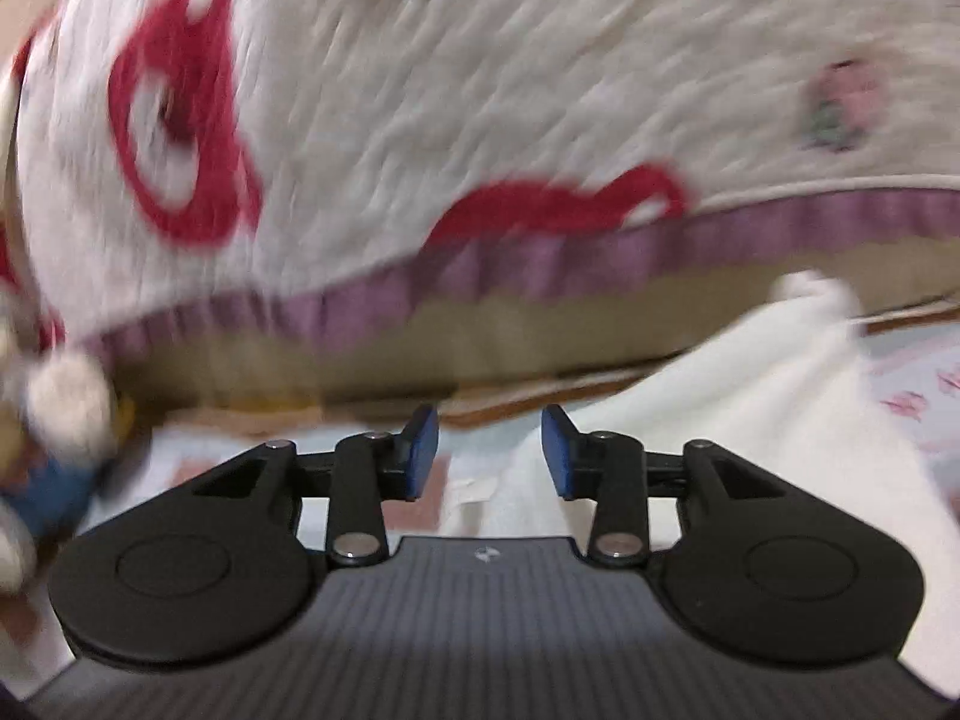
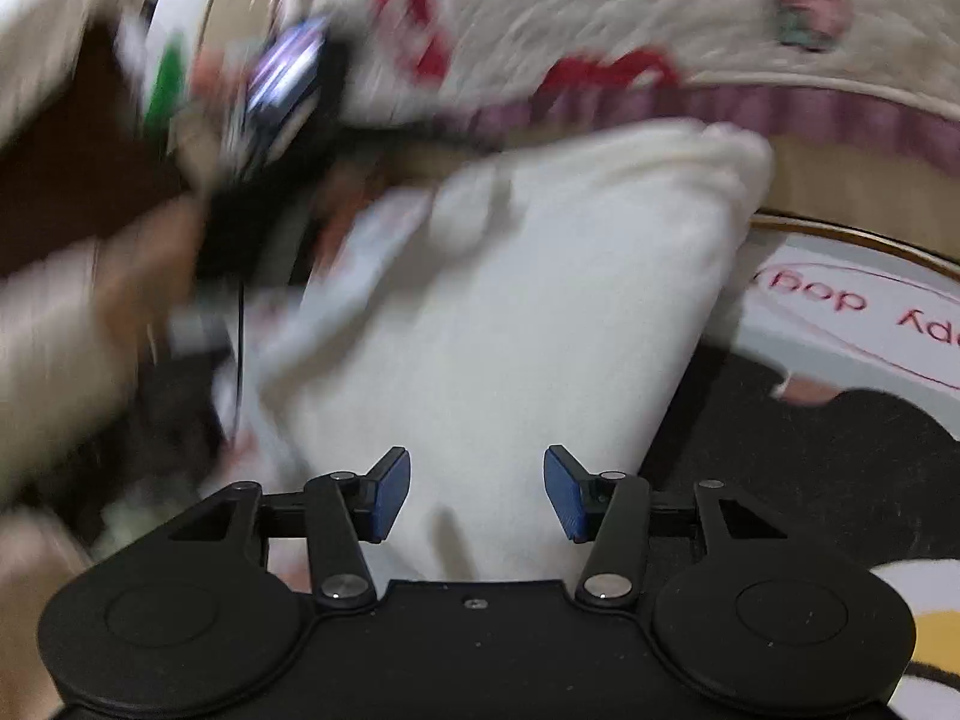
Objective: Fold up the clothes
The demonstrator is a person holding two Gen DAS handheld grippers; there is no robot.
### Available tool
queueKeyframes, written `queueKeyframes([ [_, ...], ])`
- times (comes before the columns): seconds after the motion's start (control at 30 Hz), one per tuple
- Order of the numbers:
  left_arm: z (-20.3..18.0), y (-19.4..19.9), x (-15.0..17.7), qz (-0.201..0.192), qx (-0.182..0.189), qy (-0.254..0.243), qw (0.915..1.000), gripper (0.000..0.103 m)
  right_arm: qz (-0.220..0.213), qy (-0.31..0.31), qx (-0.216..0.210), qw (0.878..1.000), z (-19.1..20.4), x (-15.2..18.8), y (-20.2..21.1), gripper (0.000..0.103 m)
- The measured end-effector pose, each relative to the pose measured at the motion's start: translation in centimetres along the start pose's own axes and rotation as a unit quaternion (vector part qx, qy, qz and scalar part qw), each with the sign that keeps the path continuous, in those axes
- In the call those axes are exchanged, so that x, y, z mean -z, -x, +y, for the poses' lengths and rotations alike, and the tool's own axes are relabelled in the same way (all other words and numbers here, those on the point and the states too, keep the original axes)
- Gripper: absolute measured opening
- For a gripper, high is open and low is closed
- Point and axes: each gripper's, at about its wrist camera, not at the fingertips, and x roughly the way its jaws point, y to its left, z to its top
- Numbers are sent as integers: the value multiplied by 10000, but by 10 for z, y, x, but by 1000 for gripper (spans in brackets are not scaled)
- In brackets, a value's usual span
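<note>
White garment lies lengthwise ahead of two parted claws

The white garment (image 2: 510, 324) stretches away toward the purple-trimmed quilt (image 2: 750, 105); right claw (image 2: 477, 495) and left claw (image 1: 489, 453) gape wide, empty; a blurred hand (image 2: 138, 276) crowds its left edge

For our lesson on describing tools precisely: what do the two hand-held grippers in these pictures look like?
Both match. The left gripper and right gripper each have a black ribbed body, two round black discs at the sides, black linkage arms with silver pivot pins, and two fingers faced with blue pads. The right wrist view also shows, blurred, the other gripper with a thin black cable.
</note>
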Motion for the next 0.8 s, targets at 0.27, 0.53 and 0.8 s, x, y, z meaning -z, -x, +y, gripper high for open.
queueKeyframes([
  [0.27, -9, -26, 40, 991, 793, -120, 9918, 37, -34, -1638, 18, 9865, -96, -55, -61, 53],
  [0.53, 21, -37, 40, 999, 449, 393, 9932, 24, -213, -2790, -102, 9600, -154, -95, -138, 58],
  [0.8, 52, -58, 50, 1079, 355, 781, 9905, 38, -710, -3530, -372, 9322, -179, -112, -145, 48],
])
